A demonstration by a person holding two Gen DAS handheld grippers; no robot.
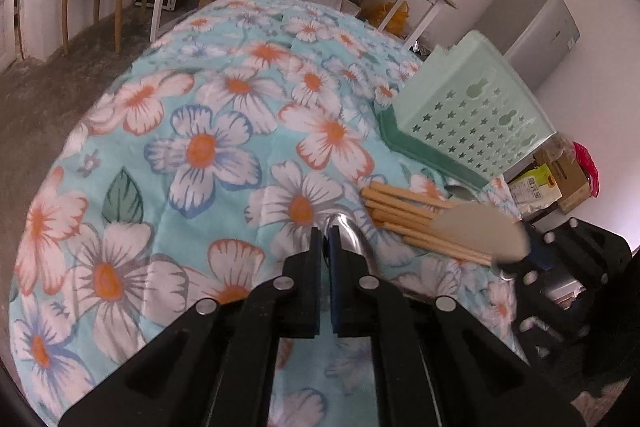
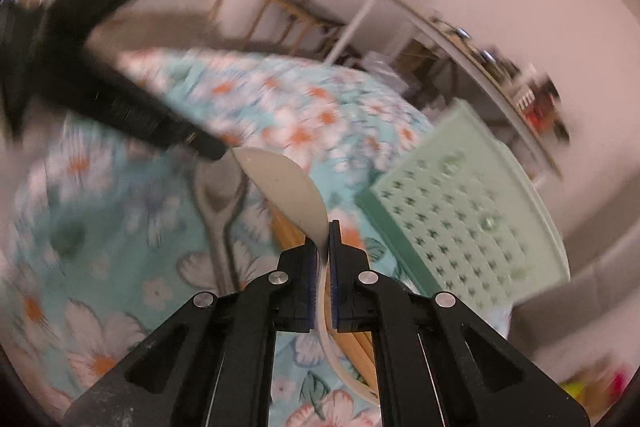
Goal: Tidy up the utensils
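Here the pale green utensil basket stood at the right of the table's floral cloth, resting on a darker green tray. Its star-punched wall faced both cameras, and what lay inside it could not be seen.

The right hand-held gripper was closed on a cream plastic spoon, gripping it at the neck. The bowl of the spoon stood clear of the cloth, pointing up and to the left in the right wrist view, while its handle curved back down between the fingers. In the left wrist view the same spoon showed as a blurred pale shape over the chopsticks.

The wooden chopsticks lay in a loose bundle on the cloth just in front of the tray, their long axes running left to right.

The left hand-held gripper was closed on the handle end of a metal spoon, which lay flat on the cloth beside the chopsticks, its bowl toward the left gripper's black fingers in the right wrist view.
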